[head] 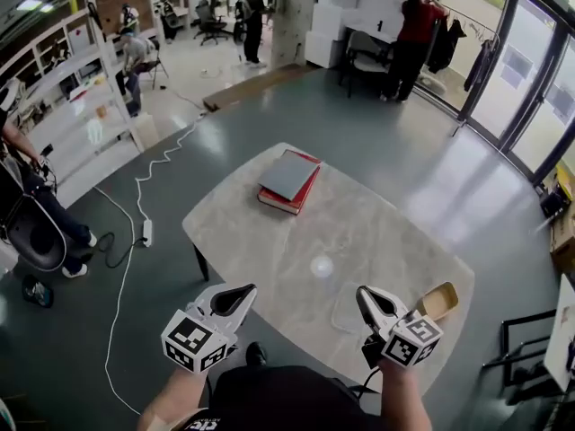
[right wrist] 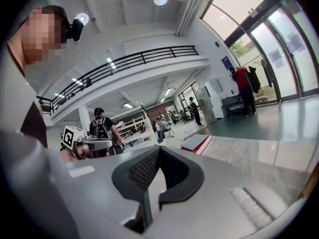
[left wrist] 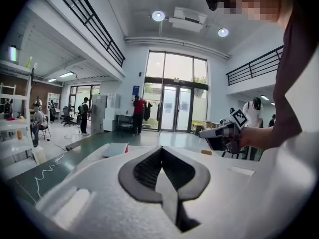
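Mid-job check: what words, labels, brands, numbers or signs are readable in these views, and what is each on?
No text reads clearly in any view.
Left hand-held gripper and right hand-held gripper: the cubes carry black-and-white square markers only, no words.
Stacked books: no legible title on the covers.
Blue wall sign: too small to read.
White print on the dark shirt: cut off and blurred.

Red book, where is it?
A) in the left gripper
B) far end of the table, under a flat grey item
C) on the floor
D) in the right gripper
B: the red book lies at the far end of the table with a flat grey item on top, while the left gripper and the right gripper are shut, empty and at the near edge.
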`<state>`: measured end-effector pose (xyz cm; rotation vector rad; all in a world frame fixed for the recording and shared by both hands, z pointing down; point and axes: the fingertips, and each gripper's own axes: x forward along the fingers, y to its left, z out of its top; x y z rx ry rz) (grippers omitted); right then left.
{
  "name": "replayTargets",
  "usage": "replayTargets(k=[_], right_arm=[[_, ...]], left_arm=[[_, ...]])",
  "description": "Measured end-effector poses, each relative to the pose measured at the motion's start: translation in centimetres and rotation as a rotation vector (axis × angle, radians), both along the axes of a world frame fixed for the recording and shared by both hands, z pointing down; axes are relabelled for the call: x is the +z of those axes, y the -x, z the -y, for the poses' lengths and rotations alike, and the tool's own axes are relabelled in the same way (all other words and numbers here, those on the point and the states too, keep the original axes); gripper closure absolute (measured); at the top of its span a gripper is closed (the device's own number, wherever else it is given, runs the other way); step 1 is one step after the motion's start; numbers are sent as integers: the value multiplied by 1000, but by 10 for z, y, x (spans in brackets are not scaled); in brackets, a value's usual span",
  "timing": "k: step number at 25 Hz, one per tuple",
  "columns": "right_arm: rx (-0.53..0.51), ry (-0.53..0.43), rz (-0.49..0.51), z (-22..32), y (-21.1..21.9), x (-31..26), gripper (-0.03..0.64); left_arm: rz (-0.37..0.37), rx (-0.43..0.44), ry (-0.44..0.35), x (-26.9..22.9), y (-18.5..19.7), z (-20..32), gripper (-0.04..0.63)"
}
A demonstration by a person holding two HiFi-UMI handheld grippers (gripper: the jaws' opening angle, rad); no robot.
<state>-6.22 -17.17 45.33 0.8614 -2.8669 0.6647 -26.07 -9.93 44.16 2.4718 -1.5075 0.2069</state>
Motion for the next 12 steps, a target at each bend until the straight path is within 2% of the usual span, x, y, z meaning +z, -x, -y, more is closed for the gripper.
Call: replayTargets(k=[6,12], right_arm=[[172,6,-14,10,4,1,615],[310,31,-48,10,-37,14,615]], left_arm=[[-18,162,10,6,17,40,598],[-27,258,18,8,-1,67,598]])
